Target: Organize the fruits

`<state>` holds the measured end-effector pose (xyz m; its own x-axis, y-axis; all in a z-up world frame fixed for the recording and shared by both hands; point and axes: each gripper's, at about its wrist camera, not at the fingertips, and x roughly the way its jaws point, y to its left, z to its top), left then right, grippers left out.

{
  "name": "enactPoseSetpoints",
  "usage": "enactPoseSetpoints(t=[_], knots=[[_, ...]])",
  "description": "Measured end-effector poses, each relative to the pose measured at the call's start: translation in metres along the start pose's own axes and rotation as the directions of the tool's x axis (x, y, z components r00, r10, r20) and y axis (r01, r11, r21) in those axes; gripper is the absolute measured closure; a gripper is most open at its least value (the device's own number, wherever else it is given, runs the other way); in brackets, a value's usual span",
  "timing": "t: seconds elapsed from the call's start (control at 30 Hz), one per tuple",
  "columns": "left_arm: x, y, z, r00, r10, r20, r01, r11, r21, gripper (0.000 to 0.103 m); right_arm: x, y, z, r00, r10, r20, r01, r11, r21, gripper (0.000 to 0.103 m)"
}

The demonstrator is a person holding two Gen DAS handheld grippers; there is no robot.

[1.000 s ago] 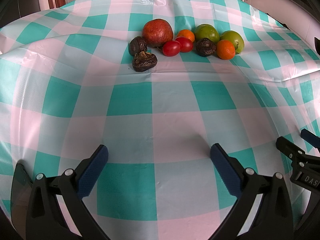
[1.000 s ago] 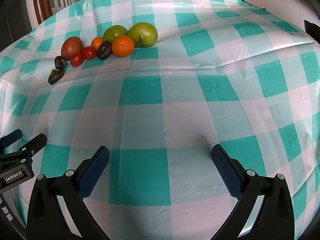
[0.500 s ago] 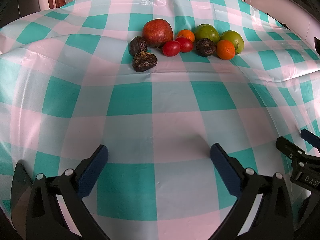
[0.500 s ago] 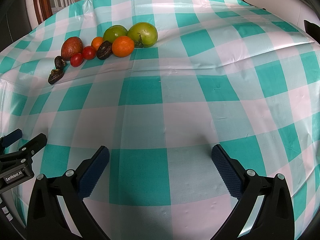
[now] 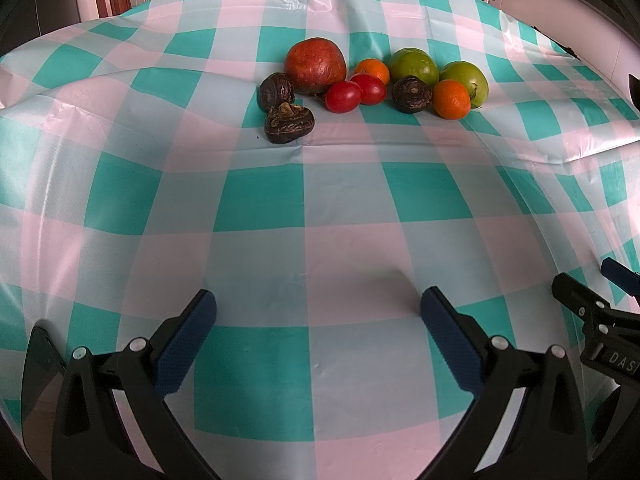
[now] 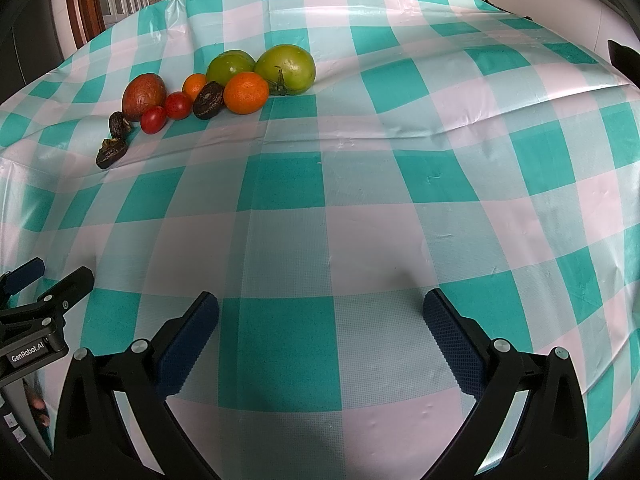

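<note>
The surface (image 5: 260,200) has a checked teal and pink cloth. At its far side the fruits lie in one close group: a big red fruit (image 5: 315,65), two green ones (image 5: 414,66), two oranges (image 5: 451,99), two small tomatoes (image 5: 343,97) and three dark wrinkled fruits (image 5: 289,123). The left claw (image 5: 318,310) and the right claw (image 6: 320,310) hover well apart from them, fingers spread, holding nothing.
</note>
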<state>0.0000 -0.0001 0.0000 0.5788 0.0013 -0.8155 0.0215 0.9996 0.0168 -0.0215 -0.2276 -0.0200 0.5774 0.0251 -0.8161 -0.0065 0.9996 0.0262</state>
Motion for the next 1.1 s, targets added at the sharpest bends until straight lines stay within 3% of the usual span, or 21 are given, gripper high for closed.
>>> enactPoseSetpoints(t=[0.57,0.7,0.8,0.9,1.1], knots=[[0.000,0.000,0.000,1.000,0.001,-0.002,-0.001,1.000,-0.001,0.001,0.000,-0.001,-0.001,1.000,-0.001,0.000,0.001,1.000,0.003,0.004],[0.003,0.007,0.008,0.998,-0.039,-0.046,0.041,0.999,0.033,0.001,-0.001,0.000,-0.001,1.000,-0.001,0.001,0.001,1.000,-0.001,0.004],[0.003,0.032,0.014,0.995,-0.097,-0.012,0.096,0.993,-0.067,0.001,-0.001,0.000,-0.002,1.000,-0.002,0.001,0.002,1.000,0.000,0.004],[0.012,0.056,0.035,0.994,-0.108,0.007,0.109,0.988,-0.113,0.001,-0.001,0.000,-0.003,1.000,-0.002,0.002,0.002,1.000,0.001,0.004],[0.043,0.049,0.085,0.997,-0.074,0.029,0.076,0.995,-0.068,0.001,-0.002,-0.001,0.002,1.000,0.000,-0.002,0.000,1.000,-0.006,0.004]])
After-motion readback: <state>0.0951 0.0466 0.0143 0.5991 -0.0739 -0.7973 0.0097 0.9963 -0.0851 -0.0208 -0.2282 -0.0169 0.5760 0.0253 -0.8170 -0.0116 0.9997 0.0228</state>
